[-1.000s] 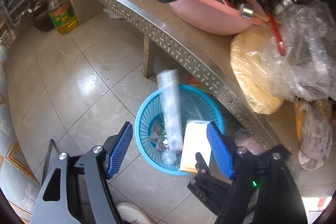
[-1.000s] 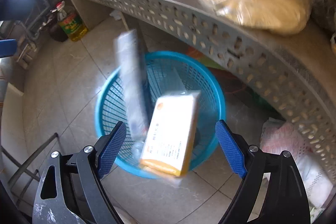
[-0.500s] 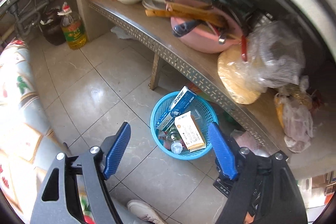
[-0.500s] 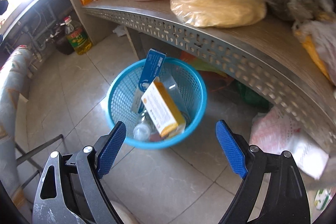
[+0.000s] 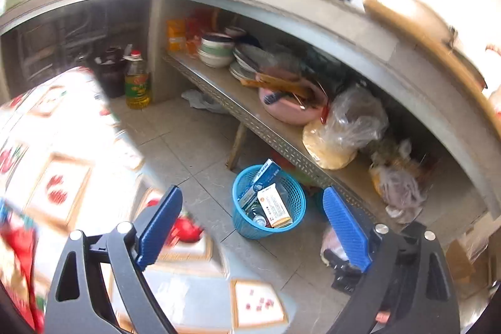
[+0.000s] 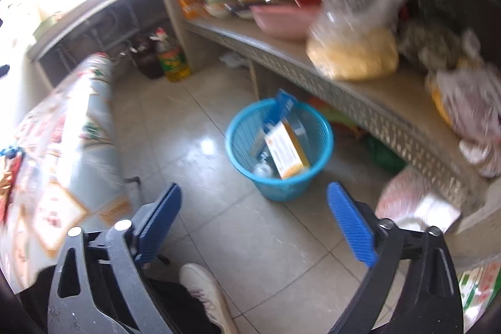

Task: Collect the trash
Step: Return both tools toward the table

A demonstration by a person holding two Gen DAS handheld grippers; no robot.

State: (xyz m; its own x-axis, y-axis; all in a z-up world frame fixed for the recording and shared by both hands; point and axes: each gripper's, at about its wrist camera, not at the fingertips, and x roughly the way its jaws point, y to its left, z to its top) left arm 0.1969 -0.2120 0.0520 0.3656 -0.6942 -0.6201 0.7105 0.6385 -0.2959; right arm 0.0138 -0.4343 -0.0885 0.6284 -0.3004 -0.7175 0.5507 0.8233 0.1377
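A blue mesh trash basket [image 5: 297,205] stands on the tiled floor under a metal shelf; it also shows in the right wrist view [image 6: 281,187]. Inside it lean a long blue box [image 5: 261,180] [image 6: 281,105], an orange and white carton [image 5: 275,205] [image 6: 286,149] and a small clear bottle [image 5: 258,219]. My left gripper [image 5: 252,224] is open and empty, held high and back from the basket. My right gripper [image 6: 253,221] is open and empty, above the floor in front of the basket.
A perforated metal shelf [image 5: 266,127] carries a pink basin [image 5: 291,111], bowls and plastic bags [image 5: 344,127]. An oil bottle [image 5: 136,83] stands on the floor at the left. A table with a patterned cloth [image 6: 62,146] is at my left. A white shoe [image 6: 206,293] is below.
The blue box and the carton dropped into the basket and settled there. Both open grippers have pulled up and back from the basket, so it looks smaller now.
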